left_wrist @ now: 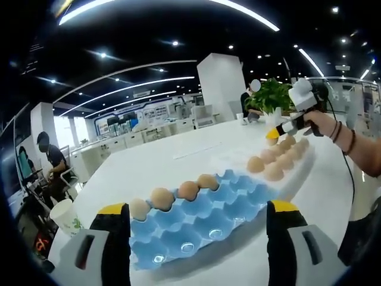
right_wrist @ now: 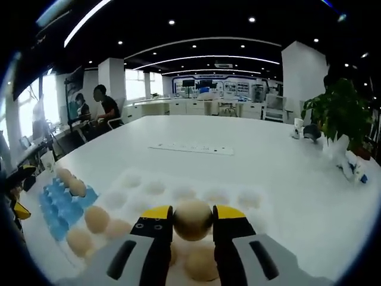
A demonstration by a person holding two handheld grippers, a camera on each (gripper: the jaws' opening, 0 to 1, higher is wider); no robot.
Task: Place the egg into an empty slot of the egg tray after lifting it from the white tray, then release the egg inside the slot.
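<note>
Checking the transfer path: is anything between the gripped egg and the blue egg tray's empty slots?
Nothing visible blocks it. The right gripper holds the egg above the white tray; the blue egg tray lies alongside, with four eggs along one edge and open slots.

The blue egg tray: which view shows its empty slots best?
The left gripper view. There the blue egg tray lies close, between the left claw's jaws, with four eggs along its far row and open slots in front. In the right gripper view the tray is a small piece at the left edge.
</note>
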